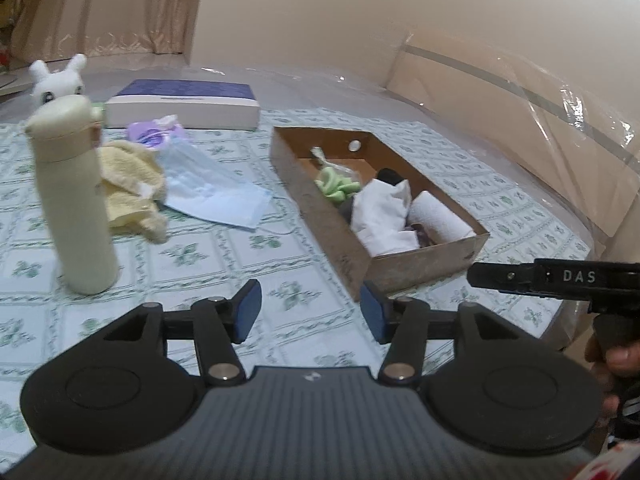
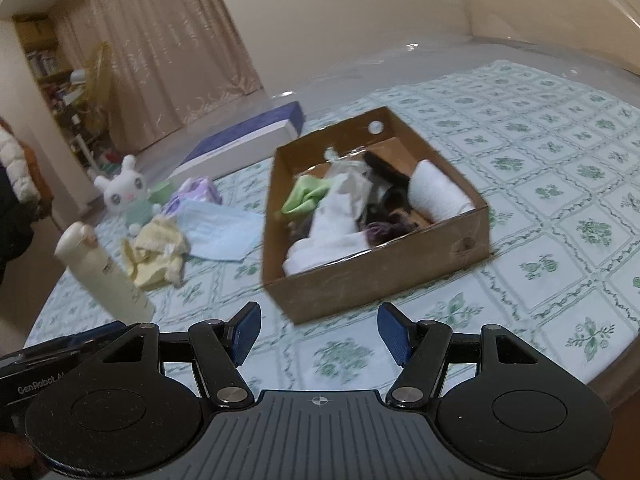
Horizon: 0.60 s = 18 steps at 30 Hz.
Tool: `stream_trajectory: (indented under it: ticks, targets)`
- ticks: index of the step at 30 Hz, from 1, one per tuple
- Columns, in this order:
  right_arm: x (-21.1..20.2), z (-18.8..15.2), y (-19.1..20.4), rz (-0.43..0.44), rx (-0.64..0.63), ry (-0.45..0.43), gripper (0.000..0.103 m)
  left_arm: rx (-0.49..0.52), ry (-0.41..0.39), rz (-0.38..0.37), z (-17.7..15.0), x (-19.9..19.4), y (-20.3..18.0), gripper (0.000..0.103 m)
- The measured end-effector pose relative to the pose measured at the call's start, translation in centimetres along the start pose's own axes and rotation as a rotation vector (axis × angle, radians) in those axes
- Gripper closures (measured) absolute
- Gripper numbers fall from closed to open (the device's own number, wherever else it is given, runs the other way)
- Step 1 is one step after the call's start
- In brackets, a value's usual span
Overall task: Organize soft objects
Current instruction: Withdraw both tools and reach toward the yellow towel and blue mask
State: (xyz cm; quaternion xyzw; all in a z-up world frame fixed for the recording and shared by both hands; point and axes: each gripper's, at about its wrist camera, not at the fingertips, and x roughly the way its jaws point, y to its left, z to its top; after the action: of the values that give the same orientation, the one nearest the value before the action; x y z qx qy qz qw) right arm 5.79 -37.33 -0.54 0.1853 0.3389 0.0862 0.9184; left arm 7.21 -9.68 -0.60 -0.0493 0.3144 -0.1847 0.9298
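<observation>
We see the counter (image 1: 224, 248) under a green-patterned cloth, with its right edge curving off close beside the cardboard box (image 1: 320, 200) and its near edge just under both tools. A broad bare strip of cloth runs between the box and the near edge, and more open cloth lies to the right of the box in the right wrist view.

The cardboard box (image 2: 360, 288) sits toward the right side of the counter and already holds a white cloth (image 1: 380, 208), a white roll (image 1: 438, 216), a green cloth (image 1: 338, 186) and some dark pieces. A blue-topped flat box (image 1: 184, 104) lies at the far edge. Left of the cardboard box we find a pale blue sheet (image 1: 208, 188), a yellow towel (image 1: 128, 184), a purple packet (image 1: 156, 132) and a white plush rabbit (image 1: 60, 80) toward the far left corner. A tall cream bottle (image 1: 74, 200) stands upright near the left edge.

Our left hand-held gripper (image 1: 310, 314) hangs over the near strip, released and holding nothing, with the box corner just ahead on its right and the towel ahead to the left. Our right hand-held gripper (image 2: 320, 332) is likewise spread apart and bare, level and low, pointed at the box's near wall, with the bottle (image 2: 106, 276) to its left.
</observation>
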Motion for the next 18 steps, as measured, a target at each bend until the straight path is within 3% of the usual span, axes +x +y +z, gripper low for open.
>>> stream_trajectory:
  ticks: [7,18]
  targets:
    - [0.2,-1.1,2.6,0.028,-0.043,0.024,0.038,-0.023,-0.011,0.062,-0.9,-2.2,2.7,0.039]
    - [1.1,-1.8,5.3,0.047,-0.098,0.051,0.038,-0.066,-0.013,0.137,-2.1,-4.6,6.7,0.037]
